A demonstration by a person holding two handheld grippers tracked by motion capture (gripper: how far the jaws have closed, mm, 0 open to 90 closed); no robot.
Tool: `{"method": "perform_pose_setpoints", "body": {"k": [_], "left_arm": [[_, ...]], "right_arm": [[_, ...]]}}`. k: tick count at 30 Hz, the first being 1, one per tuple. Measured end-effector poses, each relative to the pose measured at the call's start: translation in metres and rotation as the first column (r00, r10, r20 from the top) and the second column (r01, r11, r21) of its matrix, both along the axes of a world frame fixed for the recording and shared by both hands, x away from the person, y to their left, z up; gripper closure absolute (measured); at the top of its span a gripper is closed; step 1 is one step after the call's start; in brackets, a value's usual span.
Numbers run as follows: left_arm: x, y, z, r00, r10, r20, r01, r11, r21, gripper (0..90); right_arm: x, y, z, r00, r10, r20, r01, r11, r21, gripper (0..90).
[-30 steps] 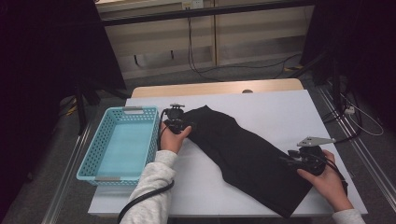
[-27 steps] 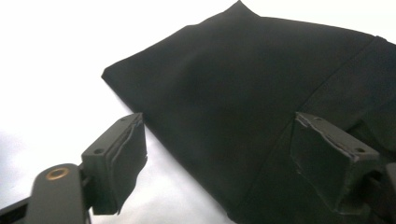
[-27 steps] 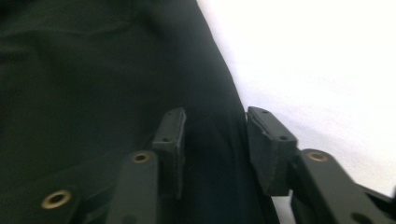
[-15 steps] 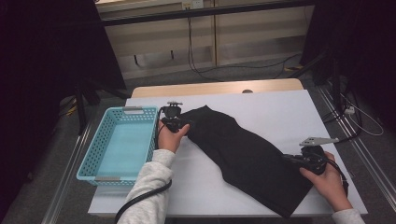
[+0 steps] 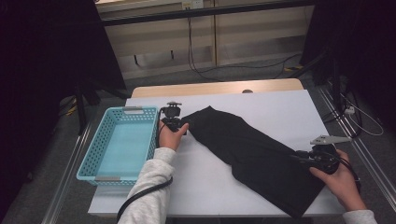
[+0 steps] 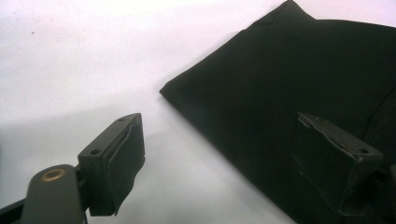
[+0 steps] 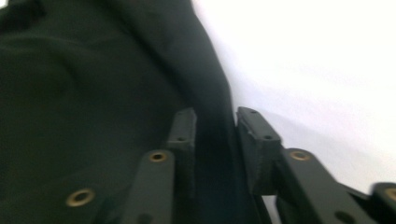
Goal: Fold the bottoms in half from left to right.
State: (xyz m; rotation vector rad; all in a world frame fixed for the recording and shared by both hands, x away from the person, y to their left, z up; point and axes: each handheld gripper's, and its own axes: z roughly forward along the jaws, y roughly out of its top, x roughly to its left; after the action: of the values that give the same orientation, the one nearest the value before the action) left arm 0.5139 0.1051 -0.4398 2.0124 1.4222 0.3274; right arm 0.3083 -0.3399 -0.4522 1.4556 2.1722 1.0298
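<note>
Now I read the right tool (image 7: 215, 123), jaws just reopened partway astride the black garment (image 5: 252, 154) edge, ungripped, while the left tool (image 6: 224, 154) stands open at its corner, so regrasping follows.

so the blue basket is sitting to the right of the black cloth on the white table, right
Not quite. In the high view the blue basket sits to the left of the black cloth, beside the left gripper. The rest holds: both lie on the white table.
</note>
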Motion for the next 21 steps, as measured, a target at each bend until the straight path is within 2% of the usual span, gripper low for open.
{"method": "perform_pose_setpoints", "body": {"k": [5,7,11,13,15,17,18,19,20,21], "left_arm": [[0.01,-0.002,-0.006,0.9999,0.013,-0.009,-0.012,0.9998,0.014,16.6],[0.011,-0.002,-0.009,0.9997,0.025,-0.007,-0.025,0.9996,0.009,16.5],[0.012,-0.003,-0.013,0.9997,0.022,-0.002,-0.022,0.9993,0.029,15.2],[0.011,-0.005,-0.013,0.9998,0.021,0.005,-0.021,0.9977,0.064,19.9],[0.01,-0.006,-0.011,0.9998,0.019,-0.001,-0.019,0.9987,0.048,27.8],[0.009,-0.006,-0.011,0.9999,0.013,0.002,-0.013,0.9985,0.053,36.7],[0.008,-0.007,-0.011,1.0,-0.002,0.0,0.002,0.9982,0.06,36.7],[0.007,-0.007,-0.009,0.9998,-0.015,-0.015,0.015,0.9994,0.031,47.2],[0.007,-0.007,-0.009,0.9998,-0.015,-0.015,0.015,0.9994,0.031,52.1],[0.007,-0.006,-0.009,0.9997,-0.015,-0.021,0.016,0.9998,0.014,52.1]], "right_arm": [[0.0,0.009,0.005,0.9994,0.02,0.029,-0.02,1.0,0.003,48.9],[0.001,0.011,0.005,0.9993,0.022,0.03,-0.022,1.0,0.008,46.4],[0.001,0.014,0.007,0.9989,0.03,0.035,-0.031,0.999,0.022,42.9],[0.002,0.015,0.008,0.9988,0.026,0.041,-0.027,0.999,0.023,41.9],[0.001,0.016,0.009,0.9984,0.03,0.048,-0.031,0.999,0.026,41.8],[0.001,0.018,0.01,0.9982,0.031,0.052,-0.032,0.999,0.026,41.8],[0.001,0.018,0.01,0.9982,0.031,0.052,-0.032,0.999,0.026,41.8],[0.0,0.02,0.011,0.9975,0.033,0.063,-0.034,0.999,0.019,42.9],[0.0,0.021,0.011,0.9972,0.037,0.064,-0.039,0.999,0.019,42.9],[0.0,0.021,0.011,0.9972,0.037,0.064,-0.039,0.999,0.019,42.9]]}}
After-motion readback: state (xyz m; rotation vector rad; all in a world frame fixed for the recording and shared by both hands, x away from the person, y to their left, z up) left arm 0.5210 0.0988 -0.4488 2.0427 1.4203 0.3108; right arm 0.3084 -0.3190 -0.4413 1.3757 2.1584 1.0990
